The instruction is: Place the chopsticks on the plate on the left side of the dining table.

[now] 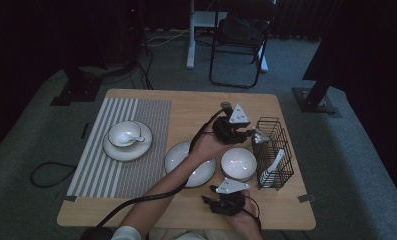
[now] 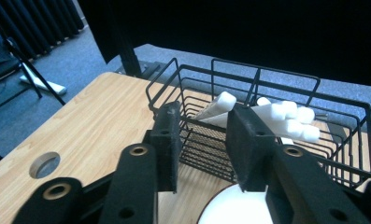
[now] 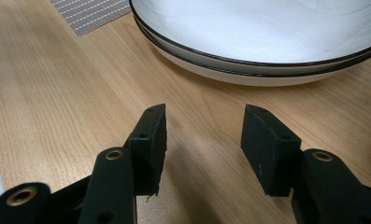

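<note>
Landmark: black wire basket [image 1: 274,150] at the right side of the wooden table [image 1: 136,212].

Basket contents: several white ceramic spoons [image 2: 286,119], leaning with handles up against its far wall in the left gripper view; one spoon pokes up at the basket's near end in the high view. The basket stands upright.

Left gripper [image 2: 204,140]: held just left of the basket's far end, jaws pointed at it. Jaws stand partly apart, a moderate gap, nothing between the pads; the spoons lie beyond them, inside the wire, untouched.

Just left of the basket: a small white bowl [image 1: 238,164], empty. Further left of that, a stacked pair of white dark-rimmed plates [image 3: 267,42], empty, partly under the person's left forearm.

Right gripper [image 3: 204,140]: at the near table edge, near and left of the basket, low over bare wood, jaws fairly wide, holding nothing, facing the plates.

Far left of the basket: striped placemat [image 1: 111,165] carrying a plate [image 1: 123,150] with a bowl [image 1: 123,134] on it; one spoon [image 1: 136,137] lies in that bowl.
</note>
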Demonstrator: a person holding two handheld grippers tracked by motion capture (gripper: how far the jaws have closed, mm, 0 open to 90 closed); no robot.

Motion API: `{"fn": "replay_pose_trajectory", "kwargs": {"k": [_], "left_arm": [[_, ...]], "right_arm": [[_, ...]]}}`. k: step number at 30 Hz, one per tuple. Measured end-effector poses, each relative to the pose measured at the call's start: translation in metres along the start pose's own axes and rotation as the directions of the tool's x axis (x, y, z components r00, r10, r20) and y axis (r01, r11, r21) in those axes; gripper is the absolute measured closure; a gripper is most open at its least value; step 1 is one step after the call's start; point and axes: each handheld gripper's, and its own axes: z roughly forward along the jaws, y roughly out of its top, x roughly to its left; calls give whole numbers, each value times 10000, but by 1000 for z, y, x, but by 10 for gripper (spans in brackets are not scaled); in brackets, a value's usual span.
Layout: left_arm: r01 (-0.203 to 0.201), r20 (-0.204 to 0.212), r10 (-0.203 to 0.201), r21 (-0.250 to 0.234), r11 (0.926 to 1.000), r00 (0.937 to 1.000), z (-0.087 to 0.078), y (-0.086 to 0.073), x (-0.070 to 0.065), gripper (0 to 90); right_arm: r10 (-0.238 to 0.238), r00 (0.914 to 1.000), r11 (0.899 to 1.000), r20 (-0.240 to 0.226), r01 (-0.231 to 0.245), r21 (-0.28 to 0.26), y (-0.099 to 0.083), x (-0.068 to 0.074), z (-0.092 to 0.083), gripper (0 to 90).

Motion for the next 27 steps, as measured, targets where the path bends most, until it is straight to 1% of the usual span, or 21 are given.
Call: {"fn": "replay_pose_trajectory", "kwargs": {"k": [4,5,7,10,16,21,27], "left_arm": [[50,41,-50,29,10000,10000,4,2,2,726],[43,29,-43,66,10000,10000,6,4,2,726],[55,28,-55,103,9999,10000,9,5,3,760],[156,38,-156,117,9998,9999,14,4,3,802],[266,52,-267,176,9995,9996,23,4,2,806],[494,61,-495,189,9986,9988,29,3,4,806],[595,45,-596,345,9976,9982,38,2,5,806]], "right_arm": [[20,10000,10000,1,-20,5,0,0,0,500],[21,10000,10000,0,-21,5,0,0,0,500],[22,10000,10000,-5,-22,5,0,0,0,500],[13,10000,10000,-14,-13,0,0,1,0,500],[3,10000,10000,-25,-3,-9,0,0,-1,499],[22,10000,10000,-18,-22,16,0,1,-1,499],[-22,10000,10000,-14,22,-20,0,0,-1,499]]}}
